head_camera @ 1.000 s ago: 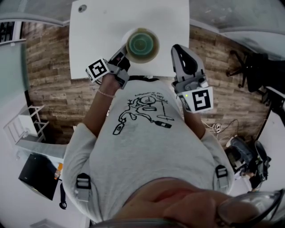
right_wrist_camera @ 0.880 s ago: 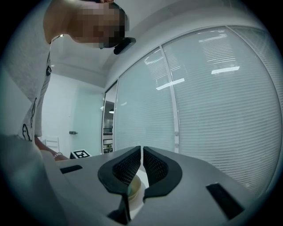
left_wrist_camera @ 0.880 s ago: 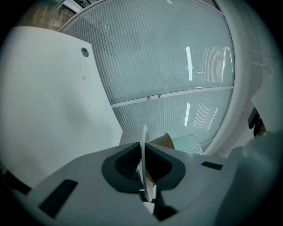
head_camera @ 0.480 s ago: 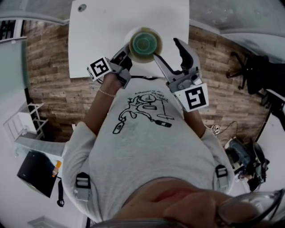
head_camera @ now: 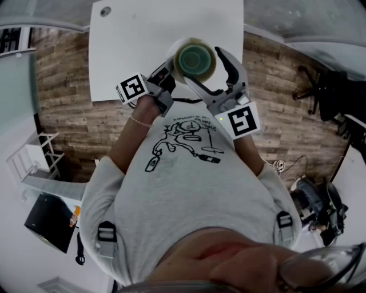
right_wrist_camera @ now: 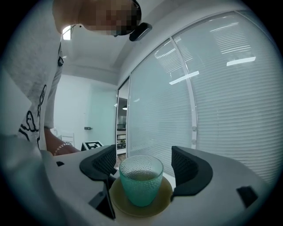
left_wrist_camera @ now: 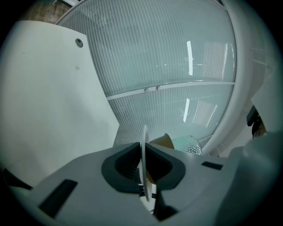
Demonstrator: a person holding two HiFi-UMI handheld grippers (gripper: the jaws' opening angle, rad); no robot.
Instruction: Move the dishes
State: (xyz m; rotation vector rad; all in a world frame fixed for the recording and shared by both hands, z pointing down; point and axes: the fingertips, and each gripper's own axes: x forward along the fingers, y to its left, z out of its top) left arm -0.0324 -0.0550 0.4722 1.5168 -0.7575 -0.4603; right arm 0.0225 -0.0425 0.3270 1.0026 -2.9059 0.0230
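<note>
A green pebbled glass (head_camera: 194, 59) stands on a yellowish saucer (right_wrist_camera: 137, 206), which rests on a white plate (left_wrist_camera: 144, 150). My left gripper (head_camera: 167, 76) is shut on the plate's rim and holds the stack over the near edge of the white table (head_camera: 137, 46). In the left gripper view the rim runs edge-on between the pads, with the glass (left_wrist_camera: 186, 143) beyond them. My right gripper (head_camera: 203, 68) has just been opening. Its jaws stand wide on either side of the glass (right_wrist_camera: 140, 178), and the pads (right_wrist_camera: 189, 170) do not touch it.
A grommet hole (head_camera: 106, 10) is at the table's far left corner. Ribbed glass partitions (left_wrist_camera: 177, 66) stand beyond the table. Wood floor (head_camera: 63, 86) lies on both sides, with an office chair (head_camera: 326, 91) at the right and a white rack (head_camera: 37, 160) at the left.
The right gripper's jaws have opened wide and come in around the glass. The left gripper has carried the stack a little to the right and away from the body.
</note>
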